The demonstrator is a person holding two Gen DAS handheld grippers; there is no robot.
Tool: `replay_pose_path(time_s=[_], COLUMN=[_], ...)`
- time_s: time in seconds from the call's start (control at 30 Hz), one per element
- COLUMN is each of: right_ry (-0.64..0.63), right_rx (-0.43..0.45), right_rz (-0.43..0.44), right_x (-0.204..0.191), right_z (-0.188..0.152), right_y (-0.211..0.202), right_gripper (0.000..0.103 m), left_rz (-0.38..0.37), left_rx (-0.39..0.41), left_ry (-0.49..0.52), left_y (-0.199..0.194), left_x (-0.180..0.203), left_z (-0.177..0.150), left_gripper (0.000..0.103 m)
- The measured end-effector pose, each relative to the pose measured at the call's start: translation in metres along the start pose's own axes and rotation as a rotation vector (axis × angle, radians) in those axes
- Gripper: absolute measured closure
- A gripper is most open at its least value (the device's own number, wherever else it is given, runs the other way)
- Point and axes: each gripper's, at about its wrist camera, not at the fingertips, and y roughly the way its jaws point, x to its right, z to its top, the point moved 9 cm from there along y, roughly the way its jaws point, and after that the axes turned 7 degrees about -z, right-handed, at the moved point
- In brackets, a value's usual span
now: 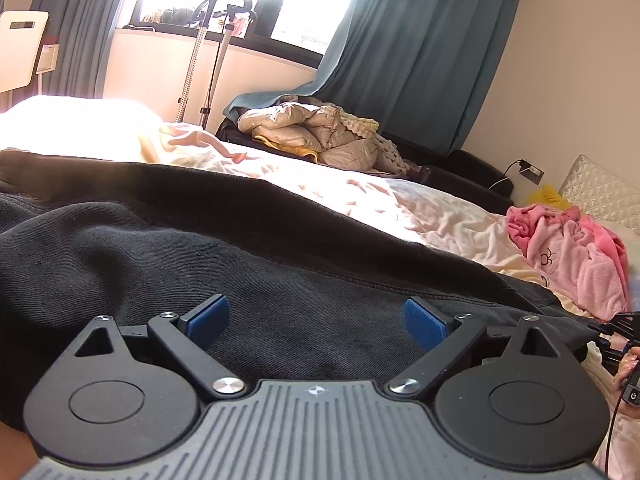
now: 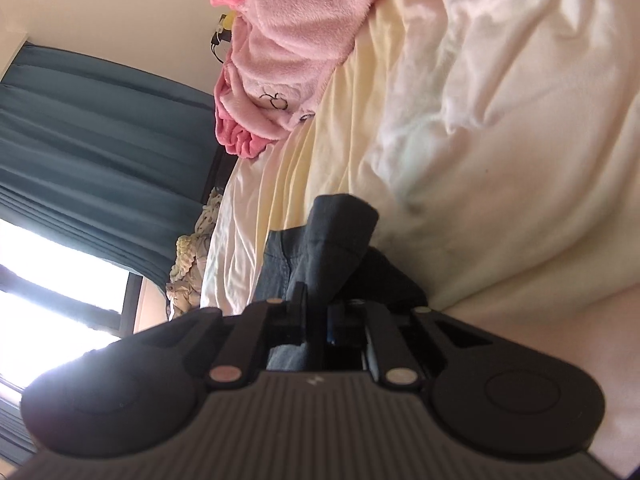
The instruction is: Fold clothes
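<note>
A dark grey garment [image 1: 248, 264] lies spread over the bed in the left wrist view. My left gripper [image 1: 316, 320] hovers low over it, open, its blue pads [image 1: 208, 318] wide apart with nothing between them. In the right wrist view my right gripper [image 2: 320, 312] is shut on a bunched edge of the same dark garment [image 2: 336, 232], which sticks up past the fingers. The view is rolled sideways. The right gripper also shows at the right edge of the left wrist view, held by a hand [image 1: 626, 360].
A pink fleece garment [image 1: 572, 252] [image 2: 280, 60] lies crumpled on the cream bedsheet [image 1: 432, 208] [image 2: 500, 140]. A beige quilted pile [image 1: 316, 132] sits by teal curtains [image 1: 420, 52]. A stand [image 1: 200, 60] rises before the window. A quilted pillow [image 1: 600, 192] is at the right.
</note>
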Motion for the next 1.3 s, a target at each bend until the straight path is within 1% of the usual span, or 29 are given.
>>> replay_pose_path(time_s=[0.07,0.1,0.13,0.2,0.23,0.3,0.37,0.47,0.53,0.6,0.67,0.73,0.8,0.87,0.9,0.93,0.97,1.0,1.03,1.07,1.13,1.17,1.2,1.23,1.27,1.3], right_ry=[-0.060,-0.059,-0.027,0.068,0.130,0.187,0.188,0.165,0.188,0.201,0.205,0.198,0.176,0.142,0.122,0.083,0.033,-0.031,-0.093,-0.152,-0.305,-0.353,-0.381,-0.395,-0.376,-0.331], right_rx=[0.043,0.049,0.027,-0.059,-0.104,-0.134,-0.162,-0.219,-0.254,-0.252,-0.233,-0.220,-0.200,-0.174,-0.161,-0.142,-0.131,-0.111,-0.088,-0.047,0.058,0.087,0.106,0.121,0.116,0.093], right_rz=[0.007,0.024,0.037,0.043,0.027,-0.007,0.006,0.110,0.141,0.123,0.129,0.126,0.114,0.094,0.083,0.059,0.025,0.020,0.021,0.074,0.281,0.363,0.421,0.460,0.448,0.409], right_x=[-0.006,-0.004,0.000,0.013,0.022,0.031,0.029,0.015,0.014,0.018,0.018,0.015,0.011,0.007,0.004,0.003,0.001,-0.005,-0.012,-0.027,-0.074,-0.091,-0.101,-0.106,-0.101,-0.089], right_z=[0.011,0.014,0.014,0.007,0.001,-0.007,-0.012,-0.020,-0.025,-0.024,-0.019,-0.016,-0.013,-0.012,-0.012,-0.010,-0.009,-0.008,-0.007,-0.004,-0.004,-0.006,-0.008,-0.009,-0.008,-0.006], right_y=[-0.020,-0.028,-0.032,-0.030,-0.028,-0.025,-0.020,-0.004,0.008,0.020,0.032,0.044,0.052,0.057,0.060,0.061,0.061,0.059,0.056,0.047,0.018,0.004,-0.005,-0.013,-0.012,-0.006], right_gripper=[0.068,0.049,0.040,0.038,0.031,0.021,0.021,0.020,0.019,0.019,0.019,0.015,0.014,0.015,0.022,0.045,0.062,0.078,0.085,0.087,0.087,0.087,0.087,0.086,0.086,0.086], left_rz=[-0.007,-0.009,-0.010,-0.013,-0.013,-0.013,-0.013,-0.012,-0.016,-0.022,-0.029,-0.035,-0.038,-0.035,-0.035,-0.034,-0.035,-0.035,-0.033,-0.032,-0.039,-0.044,-0.047,-0.047,-0.047,-0.043], left_rx=[0.008,0.012,0.014,0.020,0.024,0.029,0.034,0.038,0.034,0.030,0.028,0.025,0.018,0.015,0.015,0.015,0.015,0.015,0.016,0.017,0.025,0.030,0.035,0.037,0.039,0.039], left_ry=[-0.002,-0.003,-0.004,-0.003,-0.002,0.001,0.000,-0.004,-0.011,-0.021,-0.029,-0.041,-0.055,-0.062,-0.063,-0.064,-0.063,-0.061,-0.058,-0.055,-0.049,-0.046,-0.044,-0.042,-0.040,-0.036], left_y=[-0.002,-0.003,-0.004,-0.006,-0.007,-0.009,-0.010,-0.010,-0.007,-0.005,-0.002,0.001,0.005,0.008,0.010,0.011,0.012,0.013,0.013,0.013,0.012,0.011,0.011,0.010,0.010,0.010], left_x=[0.001,0.001,0.001,0.002,0.003,0.004,0.003,0.003,0.002,0.001,0.001,0.000,-0.003,-0.005,-0.006,-0.006,-0.006,-0.006,-0.006,-0.005,-0.003,-0.002,-0.002,-0.002,-0.001,-0.001], left_z=[0.001,0.002,0.003,0.004,0.004,0.006,0.007,0.008,0.009,0.010,0.010,0.010,0.010,0.009,0.009,0.010,0.010,0.010,0.010,0.010,0.011,0.012,0.013,0.014,0.015,0.015], left_gripper=[0.008,0.008,0.008,0.008,0.008,0.007,0.007,0.007,0.007,0.007,0.007,0.007,0.007,0.008,0.007,0.007,0.007,0.007,0.007,0.008,0.007,0.007,0.007,0.007,0.007,0.007])
